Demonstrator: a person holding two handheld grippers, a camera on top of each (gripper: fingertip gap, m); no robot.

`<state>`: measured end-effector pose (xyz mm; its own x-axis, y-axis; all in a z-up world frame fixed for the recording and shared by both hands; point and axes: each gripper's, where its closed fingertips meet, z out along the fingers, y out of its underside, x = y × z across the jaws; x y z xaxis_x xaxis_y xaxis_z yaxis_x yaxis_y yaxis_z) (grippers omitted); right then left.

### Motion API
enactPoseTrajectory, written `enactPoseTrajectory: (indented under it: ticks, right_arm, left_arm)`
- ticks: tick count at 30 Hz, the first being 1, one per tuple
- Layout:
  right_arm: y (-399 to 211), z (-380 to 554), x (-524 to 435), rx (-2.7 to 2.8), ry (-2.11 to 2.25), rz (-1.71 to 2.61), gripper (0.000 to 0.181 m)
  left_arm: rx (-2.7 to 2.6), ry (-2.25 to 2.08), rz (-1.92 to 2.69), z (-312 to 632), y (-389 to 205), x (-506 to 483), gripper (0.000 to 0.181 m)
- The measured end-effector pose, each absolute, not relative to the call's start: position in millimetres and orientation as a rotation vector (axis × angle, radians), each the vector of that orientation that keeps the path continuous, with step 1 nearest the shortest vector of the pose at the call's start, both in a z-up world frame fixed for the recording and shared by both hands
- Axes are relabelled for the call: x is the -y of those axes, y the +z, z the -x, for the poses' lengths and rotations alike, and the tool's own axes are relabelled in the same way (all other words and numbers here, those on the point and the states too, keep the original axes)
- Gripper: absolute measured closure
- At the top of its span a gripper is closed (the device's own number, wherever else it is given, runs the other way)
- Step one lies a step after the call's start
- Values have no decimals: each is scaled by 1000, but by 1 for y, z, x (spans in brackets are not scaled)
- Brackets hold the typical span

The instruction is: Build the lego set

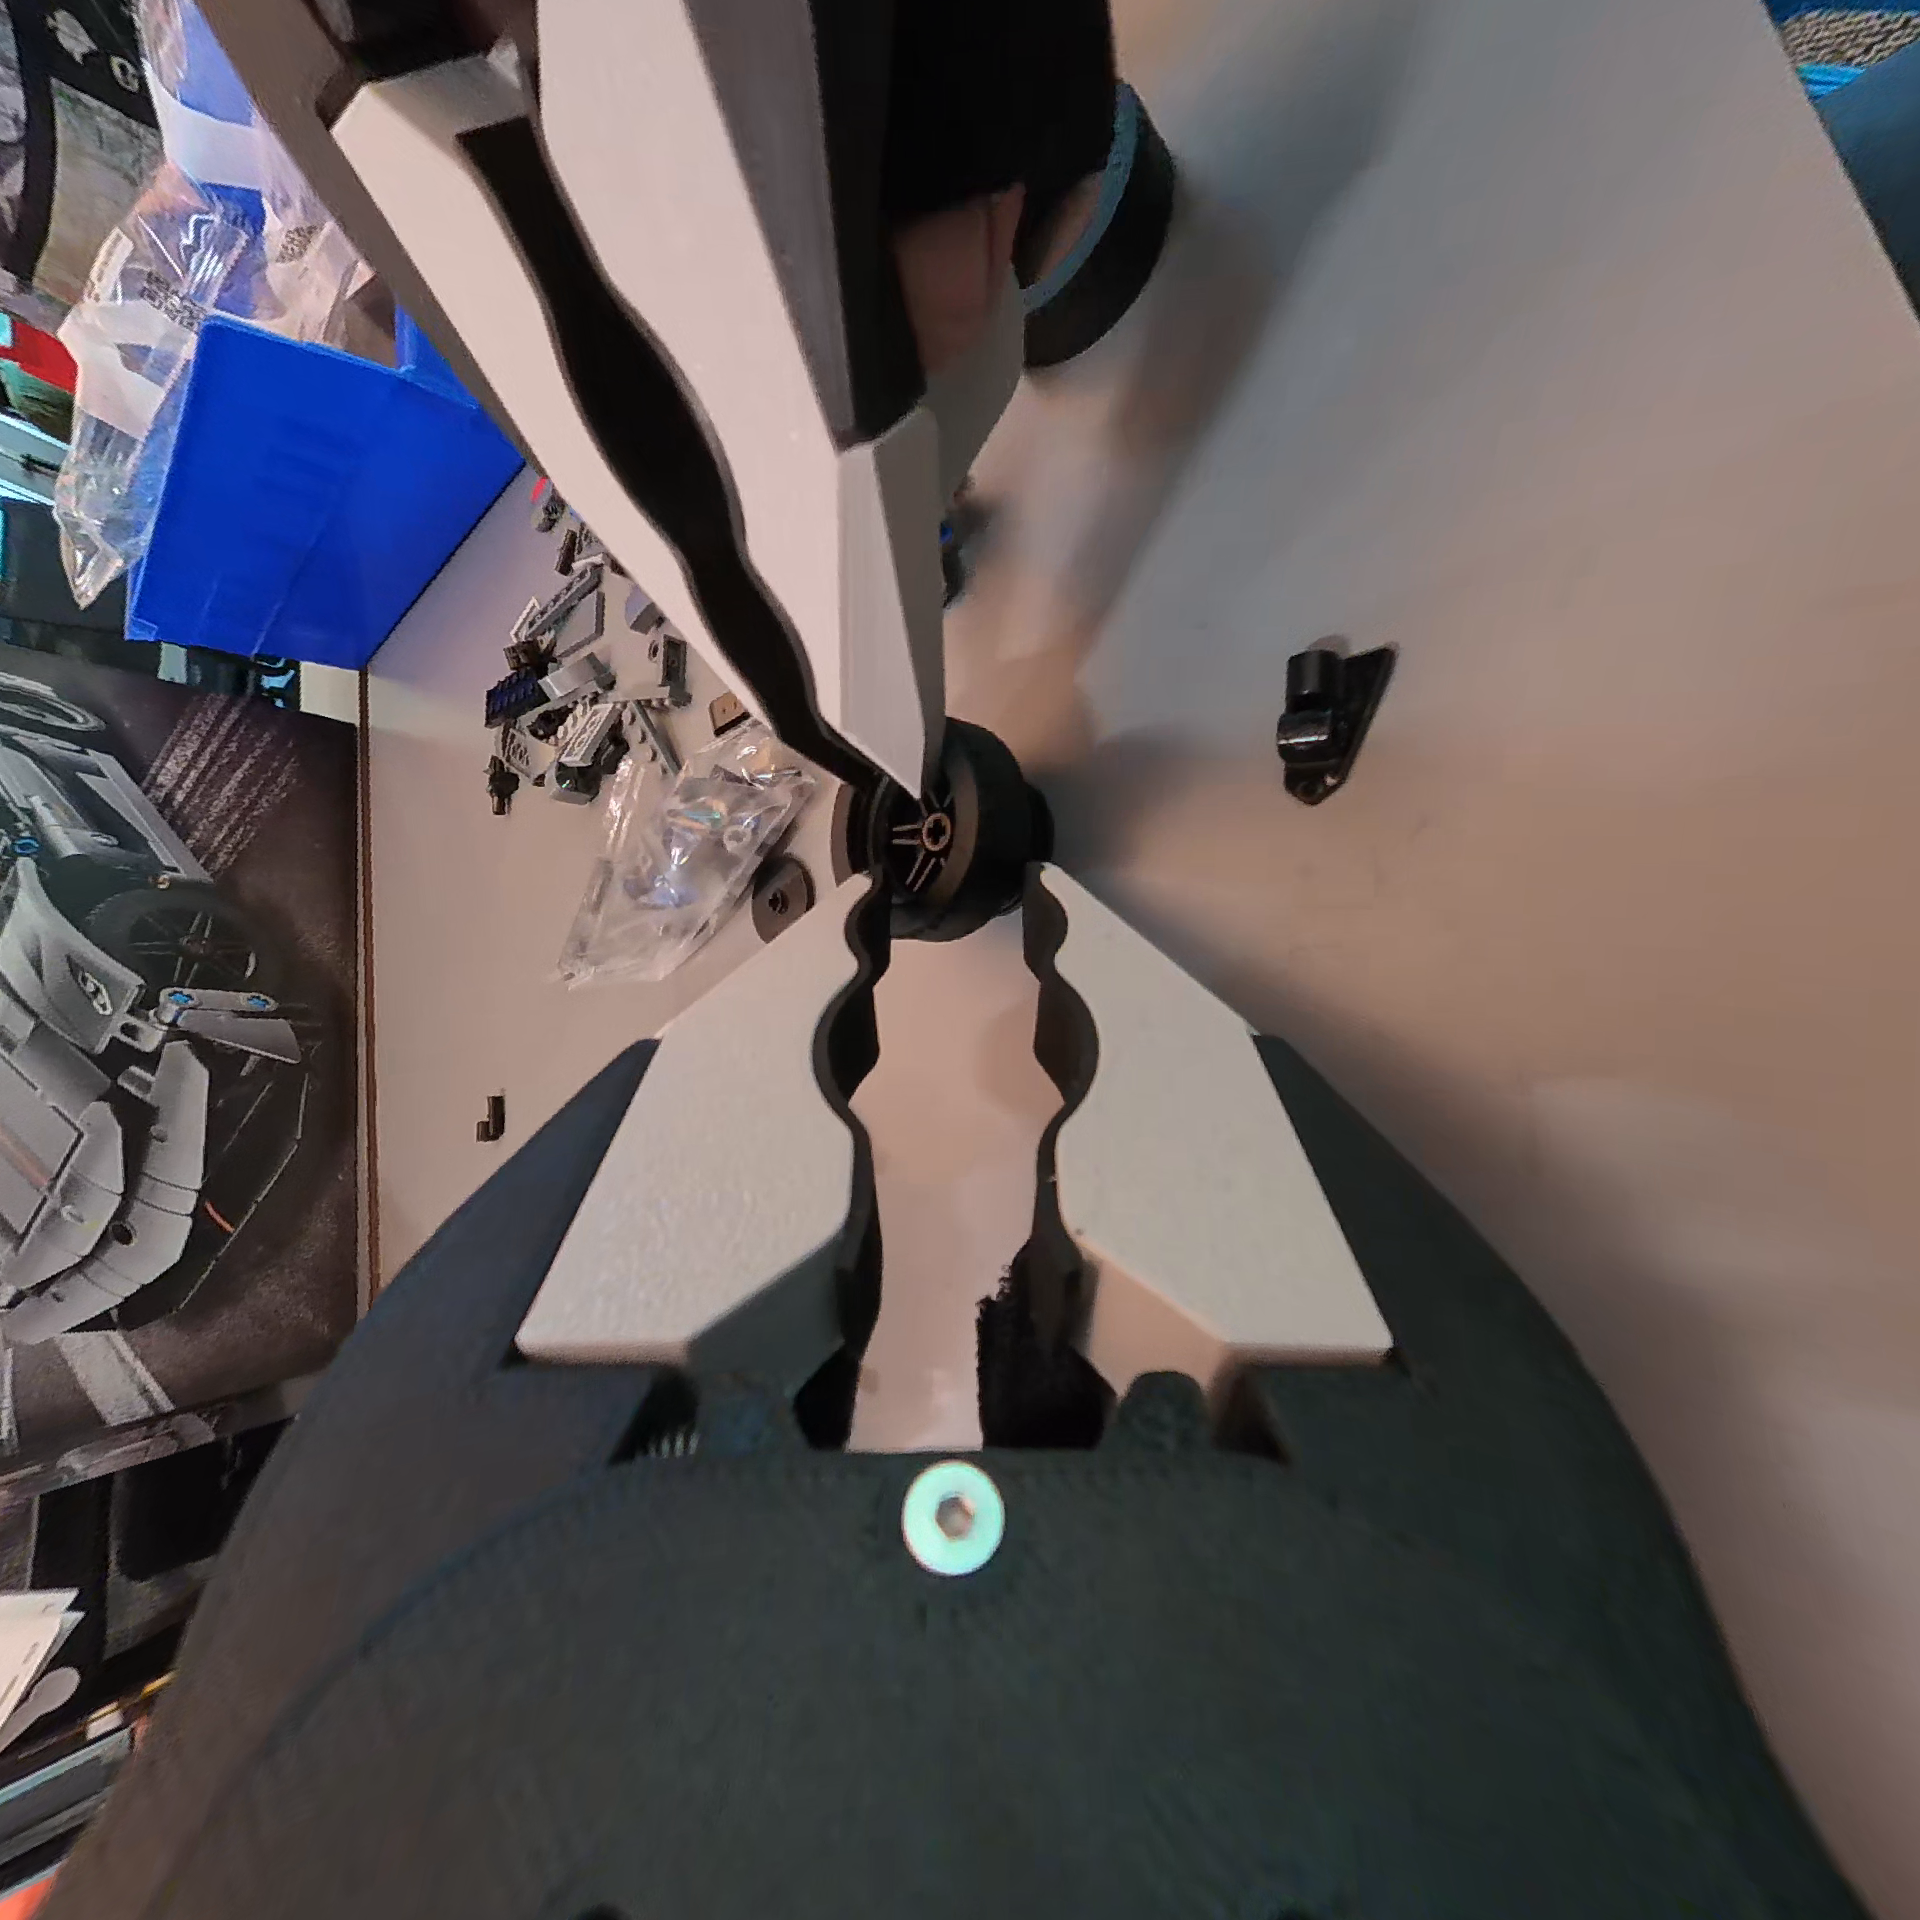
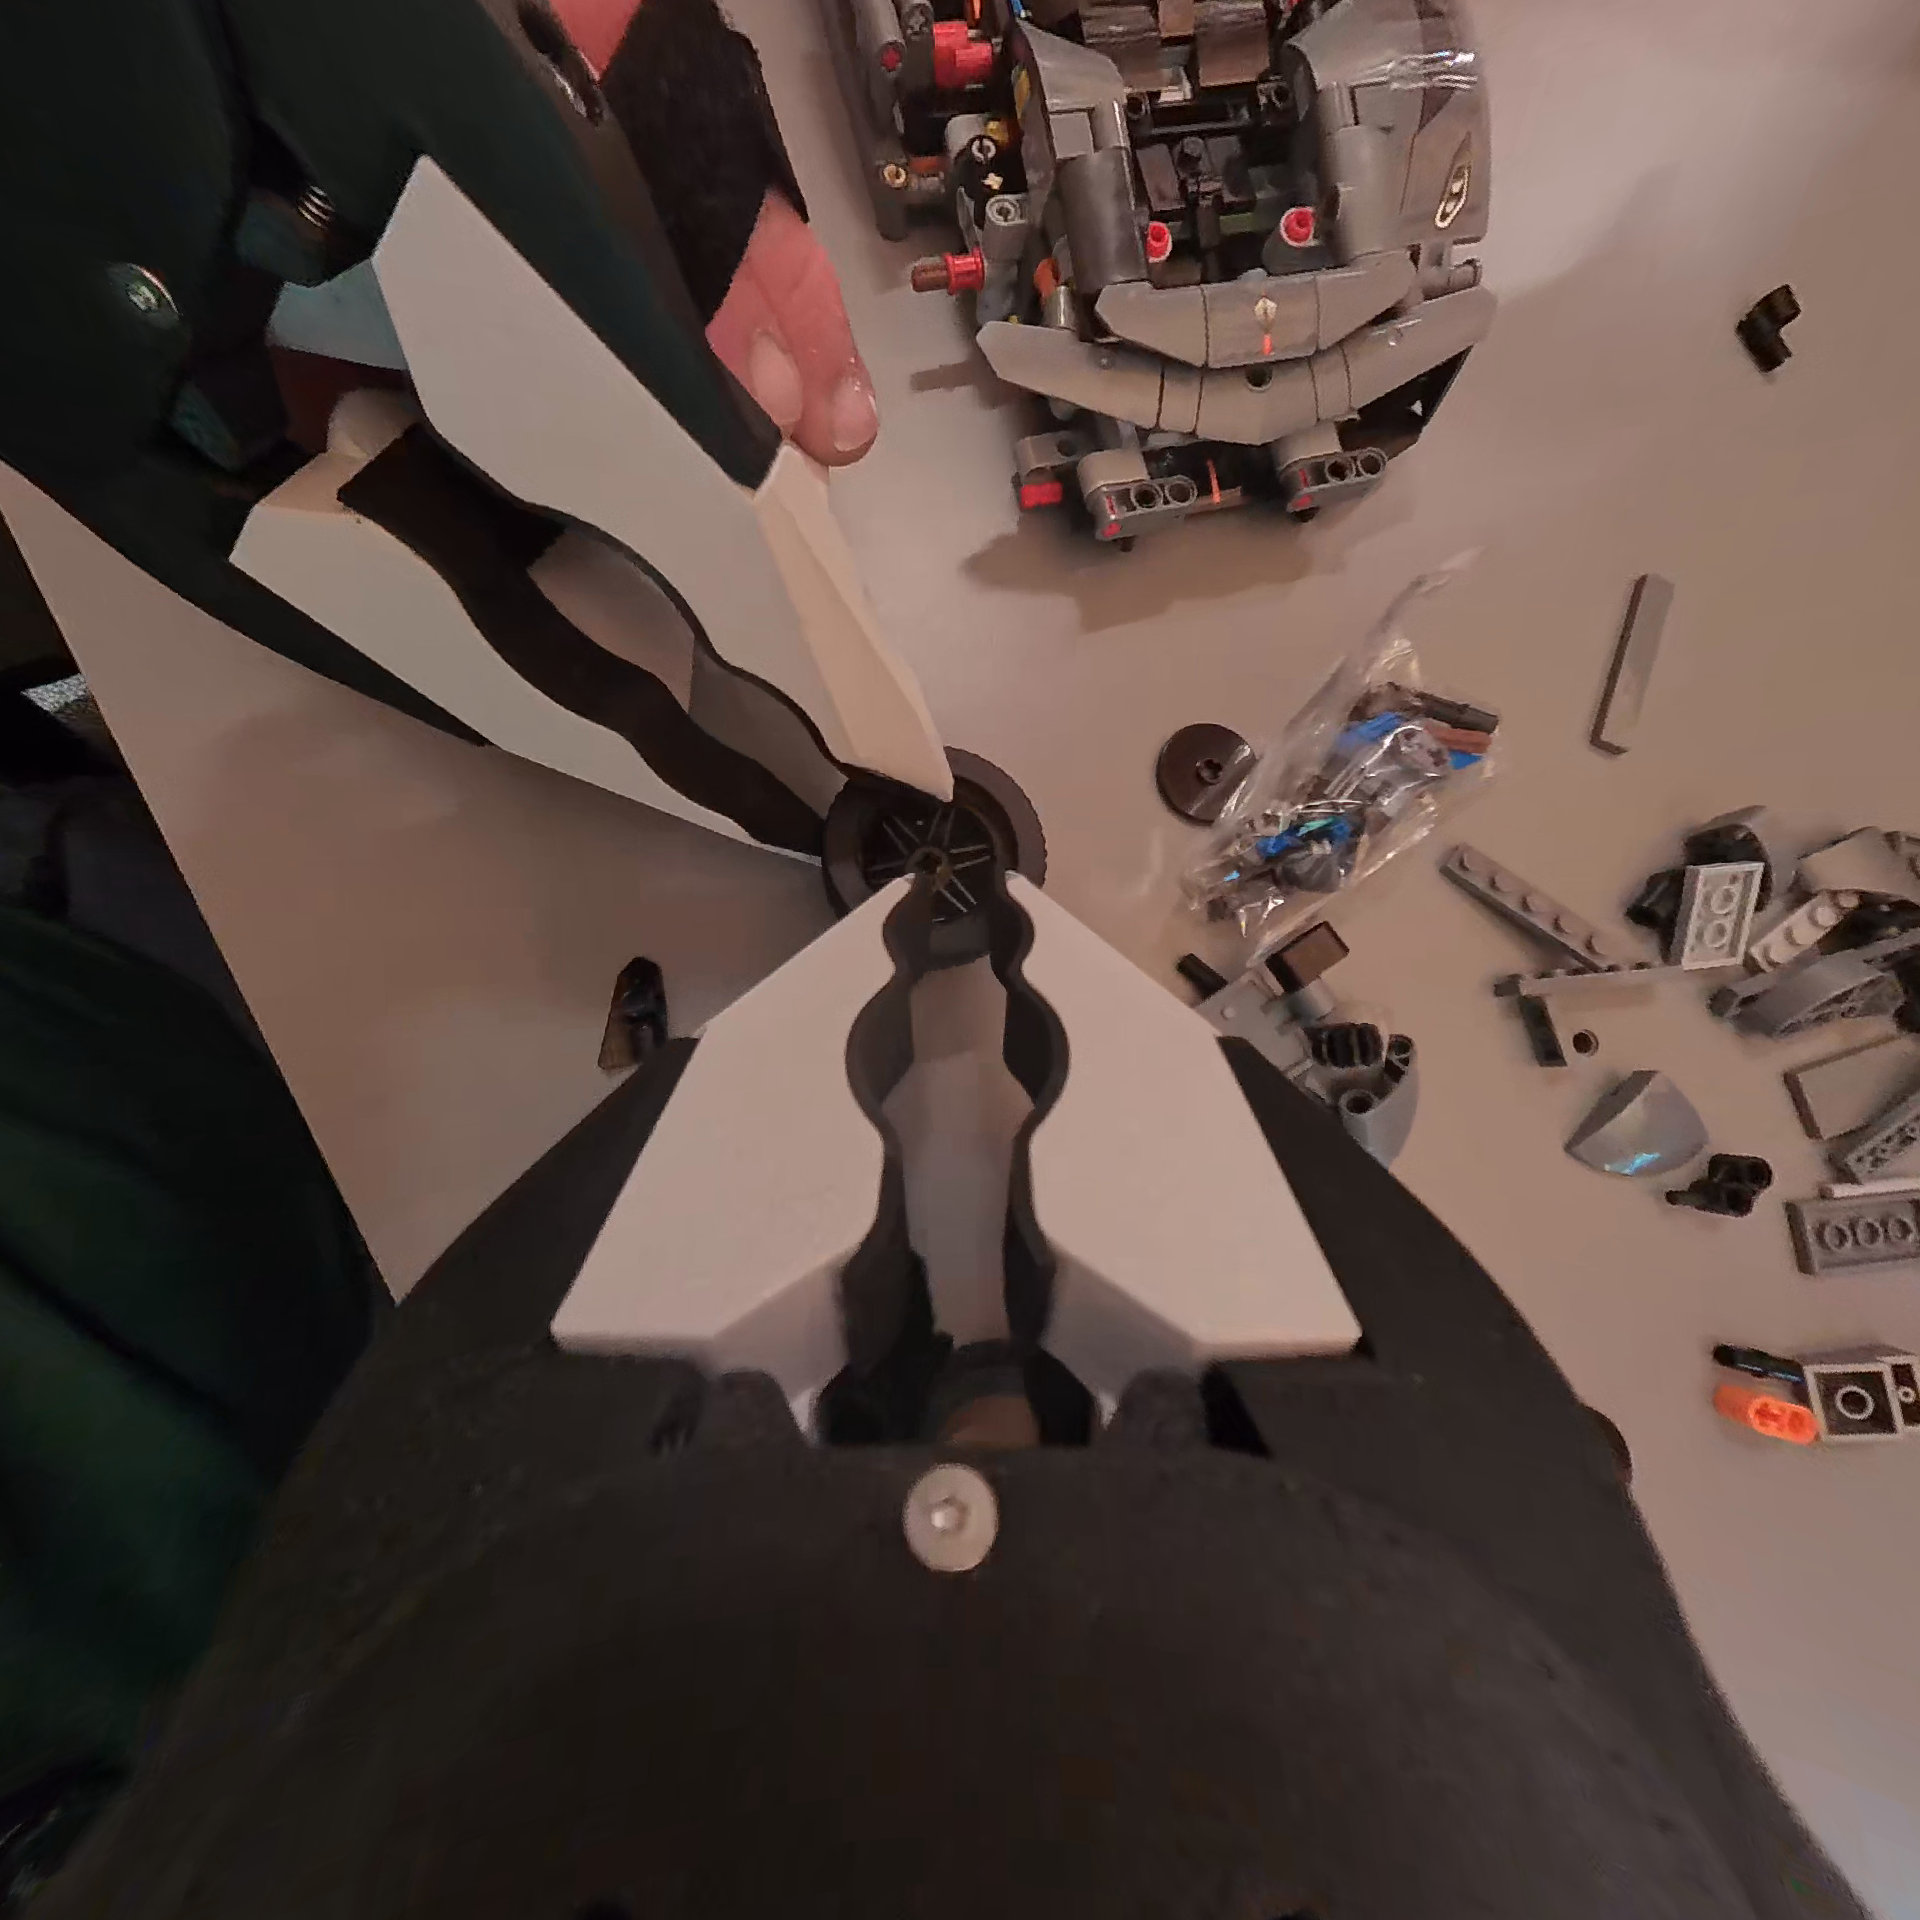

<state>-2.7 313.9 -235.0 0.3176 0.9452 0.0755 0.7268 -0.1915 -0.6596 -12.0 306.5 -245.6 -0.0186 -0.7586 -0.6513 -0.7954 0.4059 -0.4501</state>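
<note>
Both views close above the white table [image 1: 1558, 935], aimed steeply down along each gripper's own fingers at one small black wheel [image 1: 940, 836] [image 2: 930, 847]. Left wrist view approaching the wheel from one side, right wrist view from the opposite. Shared: wheel, clear parts bag [image 1: 681, 862] [image 2: 1340, 769] beside the wheel, opposing gripper.

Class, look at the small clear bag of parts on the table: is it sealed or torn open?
Cannot tell. The clear bag lies flat, crumpled, parts inside, but no view shows its edge clearly.
</note>
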Motion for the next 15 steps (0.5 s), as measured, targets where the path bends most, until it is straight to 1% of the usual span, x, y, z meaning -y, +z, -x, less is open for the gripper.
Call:
enactPoseTrajectory:
  ticks: [9, 15]
  right_arm:
    - [-240, 3, -309, 1521, 429, 2009, 181]
    - [-243, 1, -310, 1539, 398, 2049, 181]
  left_arm:
    - [-1779, 34, 1354, 9, -247, -303, 161]
    - [-1779, 20, 1359, 7, -249, -301, 163]
